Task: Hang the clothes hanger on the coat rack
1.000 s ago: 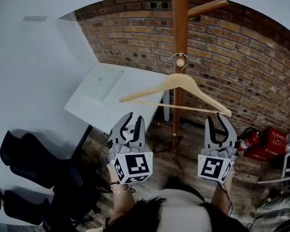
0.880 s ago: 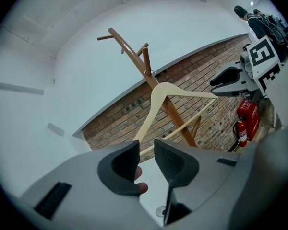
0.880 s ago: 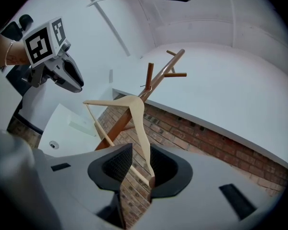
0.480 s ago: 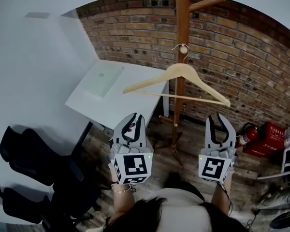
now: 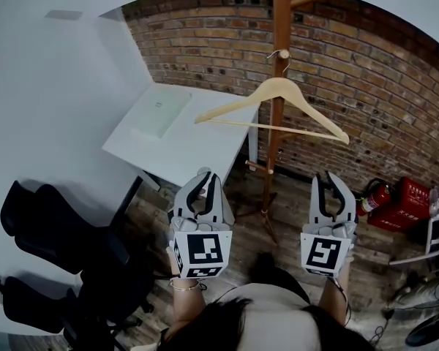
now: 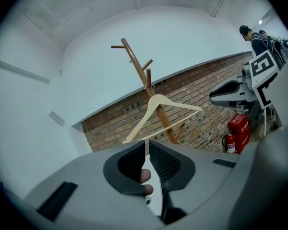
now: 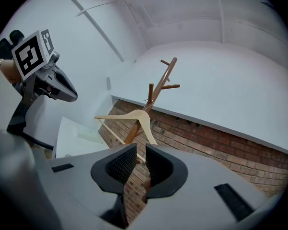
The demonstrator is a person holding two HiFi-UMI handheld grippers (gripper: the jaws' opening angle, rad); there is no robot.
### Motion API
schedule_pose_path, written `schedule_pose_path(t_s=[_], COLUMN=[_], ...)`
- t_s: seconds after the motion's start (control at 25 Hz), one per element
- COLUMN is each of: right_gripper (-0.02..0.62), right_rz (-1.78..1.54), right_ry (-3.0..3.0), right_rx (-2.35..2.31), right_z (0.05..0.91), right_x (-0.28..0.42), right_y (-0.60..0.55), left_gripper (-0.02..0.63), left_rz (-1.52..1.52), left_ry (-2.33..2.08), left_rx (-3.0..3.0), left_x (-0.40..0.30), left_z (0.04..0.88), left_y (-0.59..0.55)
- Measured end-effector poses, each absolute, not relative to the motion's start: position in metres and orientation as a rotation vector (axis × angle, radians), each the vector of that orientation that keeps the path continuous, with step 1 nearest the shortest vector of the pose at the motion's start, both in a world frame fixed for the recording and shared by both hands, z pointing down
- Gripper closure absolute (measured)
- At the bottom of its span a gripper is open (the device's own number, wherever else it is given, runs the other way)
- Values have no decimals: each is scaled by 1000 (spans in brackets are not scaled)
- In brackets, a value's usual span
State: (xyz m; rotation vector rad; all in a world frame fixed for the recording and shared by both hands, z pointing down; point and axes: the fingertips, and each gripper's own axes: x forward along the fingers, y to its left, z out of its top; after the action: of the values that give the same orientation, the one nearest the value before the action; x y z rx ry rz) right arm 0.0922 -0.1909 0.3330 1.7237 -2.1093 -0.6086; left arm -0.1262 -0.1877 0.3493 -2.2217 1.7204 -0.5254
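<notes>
A pale wooden clothes hanger (image 5: 282, 88) hangs by its metal hook from a low peg on the wooden coat rack (image 5: 280, 20), in front of the brick wall. Neither gripper touches it. My left gripper (image 5: 203, 174) is below and left of the hanger; its jaws are closing to a thin gap with nothing between them (image 6: 147, 145). My right gripper (image 5: 329, 175) is below the hanger's right end, with its jaws a little apart and empty (image 7: 140, 150). Both gripper views show the hanger (image 6: 156, 104) (image 7: 134, 116) well ahead of the jaws.
A white desk (image 5: 197, 145) with a pale pad (image 5: 159, 115) stands left of the rack. Black chairs (image 5: 58, 247) are at the lower left. A fire extinguisher (image 5: 372, 196) and a red crate (image 5: 417, 210) sit on the floor at the right.
Both grippers have drawn back from the rack, so the hanger sits farther up the head view. The left jaws have narrowed. The hanger still hangs on its peg.
</notes>
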Motion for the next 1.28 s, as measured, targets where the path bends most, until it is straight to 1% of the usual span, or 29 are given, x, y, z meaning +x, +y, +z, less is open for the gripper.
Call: schedule_pose_path(t_s=[0.52, 1.28], right_gripper=[543, 555], right_rz=[-564, -402], right_ry=[-2176, -2316], right_rx=[1765, 1787], right_z=[330, 336], right_x=[81, 61], right_y=[-135, -42], left_gripper=[584, 594], left_rz=[-430, -328], left_ry=[1694, 1718], left_rx=[-2273, -2356], left_x=[-127, -142], left_z=[333, 340], left_y=[-131, -35])
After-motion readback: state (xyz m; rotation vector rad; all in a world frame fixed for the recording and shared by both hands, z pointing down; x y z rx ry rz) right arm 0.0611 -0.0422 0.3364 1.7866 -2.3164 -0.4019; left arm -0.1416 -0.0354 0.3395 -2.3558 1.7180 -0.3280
